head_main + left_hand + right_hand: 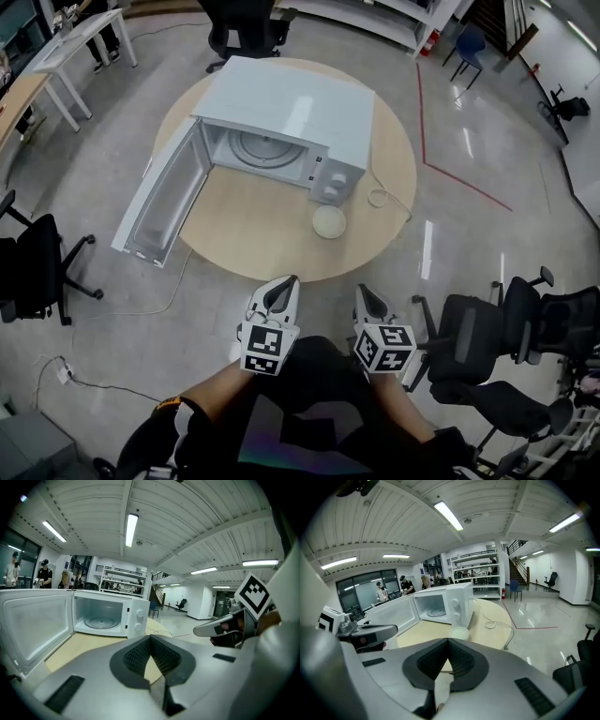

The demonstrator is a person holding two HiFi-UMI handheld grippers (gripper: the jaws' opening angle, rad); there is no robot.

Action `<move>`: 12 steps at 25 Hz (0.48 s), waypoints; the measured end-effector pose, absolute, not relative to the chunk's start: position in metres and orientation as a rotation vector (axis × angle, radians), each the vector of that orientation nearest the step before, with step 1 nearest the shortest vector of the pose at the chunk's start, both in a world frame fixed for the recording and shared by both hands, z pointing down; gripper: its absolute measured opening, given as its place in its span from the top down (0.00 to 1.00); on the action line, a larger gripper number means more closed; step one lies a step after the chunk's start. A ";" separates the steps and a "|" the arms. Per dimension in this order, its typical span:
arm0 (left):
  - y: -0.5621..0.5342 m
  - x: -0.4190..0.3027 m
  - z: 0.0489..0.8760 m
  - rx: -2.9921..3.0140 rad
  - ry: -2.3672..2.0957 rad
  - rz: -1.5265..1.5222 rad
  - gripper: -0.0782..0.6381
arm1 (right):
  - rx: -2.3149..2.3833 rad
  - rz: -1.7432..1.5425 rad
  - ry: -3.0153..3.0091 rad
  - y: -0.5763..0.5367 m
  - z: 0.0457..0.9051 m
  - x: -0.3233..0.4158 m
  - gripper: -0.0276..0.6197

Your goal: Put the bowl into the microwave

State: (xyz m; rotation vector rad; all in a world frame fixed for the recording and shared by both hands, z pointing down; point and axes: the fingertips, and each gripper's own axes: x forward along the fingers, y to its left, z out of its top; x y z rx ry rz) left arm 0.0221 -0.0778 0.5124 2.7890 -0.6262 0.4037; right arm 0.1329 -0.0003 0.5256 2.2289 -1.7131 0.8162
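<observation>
We hold our left gripper (284,286) low and close to our body. Its 2 jaws are pressed together at the tips, with nothing between them. Our right gripper (366,292) is just beside it. Its 2 jaws are squeezed together too, and they hold nothing. Both grippers are off the round wooden table (253,239), near its closest edge, and they point toward it. The bowl (329,222) is small, round and pale. It sits on the table, out in the open, just in front of the microwave's 2 knobs (330,186). It is well apart from both grippers. In the right gripper view we see the bowl just above the tips of the jaws. The white microwave (300,108) stands on the far half of the table. Its door (164,202) is swung wide open to the left and sticks out past the table edge. Inside the microwave we see a round glass plate (262,147). A white cord (380,197) curls on the table to the right of the microwave. Around the table the floor (487,216) is grey and shiny, with a red line (441,155) on it at the right. Black chairs (497,337) stand on the right, and 1 more chair (37,272) stands on the left. In the left gripper view we see some people (44,573) far away behind the microwave door.
</observation>
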 end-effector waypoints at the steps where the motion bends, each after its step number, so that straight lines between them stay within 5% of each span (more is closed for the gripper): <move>1: -0.079 0.021 0.512 2.787 -0.625 0.402 0.83 | 2.233 0.815 -1.708 -0.002 0.525 0.133 0.93; 12: -0.092 0.011 0.517 2.787 -0.630 0.410 0.83 | 2.260 0.824 -1.696 -0.011 0.527 0.131 0.93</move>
